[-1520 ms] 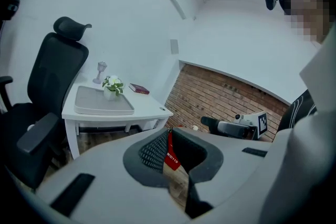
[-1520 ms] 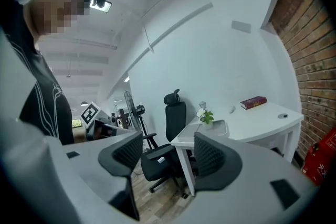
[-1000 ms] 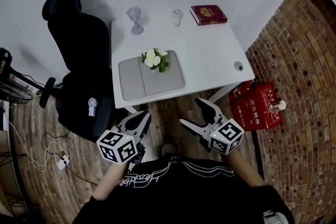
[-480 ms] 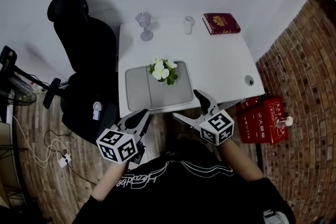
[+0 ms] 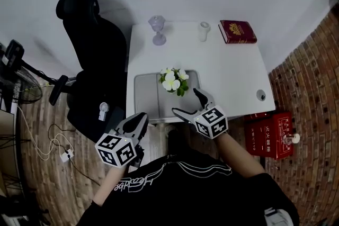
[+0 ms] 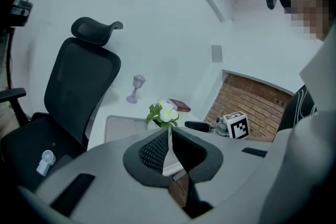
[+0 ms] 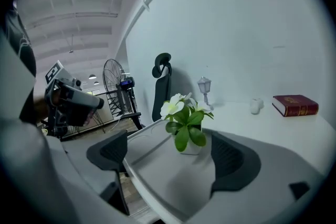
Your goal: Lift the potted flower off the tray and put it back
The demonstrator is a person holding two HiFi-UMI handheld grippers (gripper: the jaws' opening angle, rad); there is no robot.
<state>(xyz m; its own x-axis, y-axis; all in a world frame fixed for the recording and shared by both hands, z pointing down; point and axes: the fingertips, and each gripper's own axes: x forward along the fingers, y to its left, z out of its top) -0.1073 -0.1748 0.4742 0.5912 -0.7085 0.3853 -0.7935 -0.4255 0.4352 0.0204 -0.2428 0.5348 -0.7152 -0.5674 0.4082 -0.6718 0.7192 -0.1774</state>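
Observation:
The potted flower [image 5: 174, 81], white blooms over green leaves in a small white pot, stands upright at the far right of the grey tray [image 5: 151, 98] on the white table [image 5: 228, 71]. My right gripper [image 5: 186, 102] is at the tray's near edge, just short of the flower. Its jaws have just been opening and stand wide, with nothing gripped. In the right gripper view the flower [image 7: 186, 118] rises ahead between the two pads, over the tray [image 7: 157, 170]. My left gripper [image 5: 139, 119] hangs off the table's near left corner, jaws shut and empty. In the left gripper view the flower [image 6: 165, 112] shows beyond them.
A black office chair [image 5: 90, 55] stands close to the table's left side. At the table's far edge are a glass goblet [image 5: 157, 29], a small white cup [image 5: 204, 30] and a red book [image 5: 237, 30]. A red box [image 5: 273, 132] sits on the brick floor at the right.
Both grippers have moved forward toward the table. The right one went further and lower, reaching the tray's near edge, and its jaws spread wider. The left stays shut.

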